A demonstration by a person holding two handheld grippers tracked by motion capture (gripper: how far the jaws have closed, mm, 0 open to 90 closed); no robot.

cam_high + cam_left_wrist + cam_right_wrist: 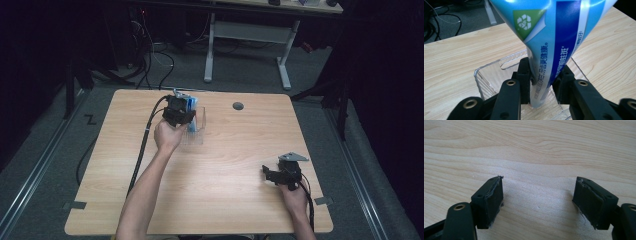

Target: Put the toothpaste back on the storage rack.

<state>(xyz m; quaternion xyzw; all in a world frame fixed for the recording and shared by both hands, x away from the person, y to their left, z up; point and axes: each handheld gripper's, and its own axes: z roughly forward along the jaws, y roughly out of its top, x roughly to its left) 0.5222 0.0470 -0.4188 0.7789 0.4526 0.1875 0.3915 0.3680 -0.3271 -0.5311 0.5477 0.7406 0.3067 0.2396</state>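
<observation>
Holding a blue tube [554,37] in the left hand-held gripper [544,82], jaws clamped on its narrow lower part, just above a clear bin [480,80] on the desk [451,65]. Keeping the tube almost upright, lower end already inside the bin, probably so that it is sliding in without catching the thin walls. In the high view, gripping near the far left part of the desk, with the tube [190,107] over the bin [197,131]. Resting the right hand-held gripper [537,195] low over bare wood, jaws standing apart and holding nothing, well away from the bin [279,175], likely to be leaving room for the left hand. Judging the next step: lowering, then releasing.
</observation>
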